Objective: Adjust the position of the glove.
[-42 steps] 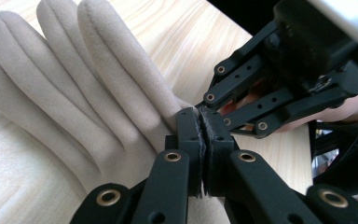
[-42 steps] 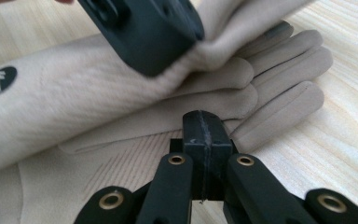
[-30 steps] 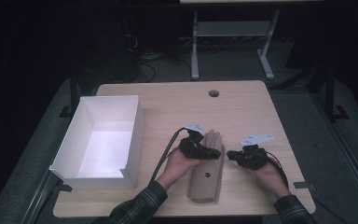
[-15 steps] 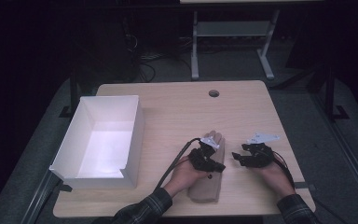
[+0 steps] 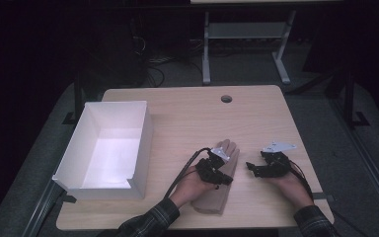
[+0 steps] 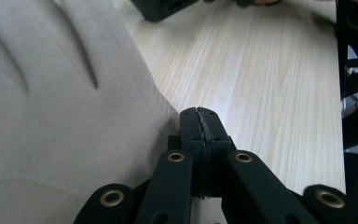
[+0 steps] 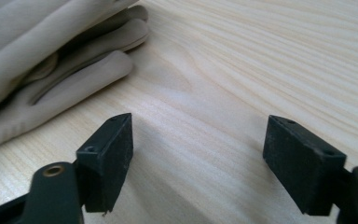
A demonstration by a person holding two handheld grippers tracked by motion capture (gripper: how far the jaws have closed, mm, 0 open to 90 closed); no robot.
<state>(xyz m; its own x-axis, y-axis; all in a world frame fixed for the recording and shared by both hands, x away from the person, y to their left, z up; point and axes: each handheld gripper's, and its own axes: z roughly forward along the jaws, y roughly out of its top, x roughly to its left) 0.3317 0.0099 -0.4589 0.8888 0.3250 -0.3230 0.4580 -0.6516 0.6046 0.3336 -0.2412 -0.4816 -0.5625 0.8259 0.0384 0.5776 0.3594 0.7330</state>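
On the wooden table (image 5: pixel 187 113): beige gloves (image 5: pixel 222 185).

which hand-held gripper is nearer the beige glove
Left. The left hand-held gripper sits at the beige glove edge, jaws closed; the right hand-held gripper is open beside it, apart.

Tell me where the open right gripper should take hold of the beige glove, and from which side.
Grip the fingertip end of the glove, coming in low from its right edge. The glove fingers lie flat on the table toward the open right gripper; the left gripper, jaws shut, sits at the glove's edge.
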